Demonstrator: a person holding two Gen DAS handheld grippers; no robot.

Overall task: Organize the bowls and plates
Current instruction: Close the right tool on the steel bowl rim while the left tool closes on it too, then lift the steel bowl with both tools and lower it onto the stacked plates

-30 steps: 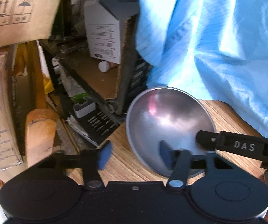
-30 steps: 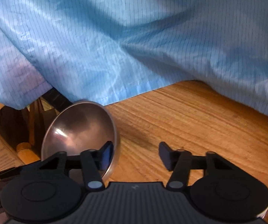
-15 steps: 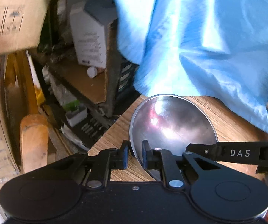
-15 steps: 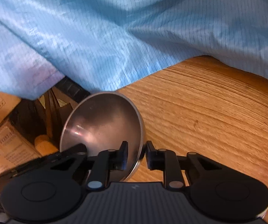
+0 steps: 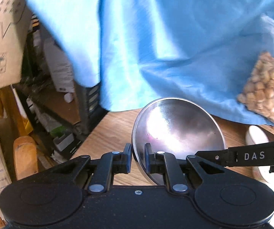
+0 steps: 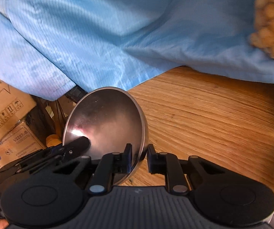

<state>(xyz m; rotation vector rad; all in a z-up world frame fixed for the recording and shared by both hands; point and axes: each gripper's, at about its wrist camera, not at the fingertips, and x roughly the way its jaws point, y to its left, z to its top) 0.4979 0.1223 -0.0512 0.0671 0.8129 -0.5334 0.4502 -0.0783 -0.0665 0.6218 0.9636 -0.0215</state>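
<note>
A shiny steel bowl (image 5: 177, 133) is held tilted on edge over the left edge of the wooden table (image 6: 203, 114), its hollow turned toward both cameras. Its left rim is clamped between the fingers of the left gripper (image 5: 138, 156), one pad outside the wall and one inside. The opposite rim is pinched in the same way by the right gripper (image 6: 139, 157), so that the bowl is gripped from both sides at once. A blue cloth (image 5: 165, 47) is draped over the far edge of the table behind the bowl. A clear bag of pale nuts (image 5: 266, 89) is seen toward the right edge. Cardboard boxes (image 6: 9, 114) are stacked beyond the table's left edge.
</note>
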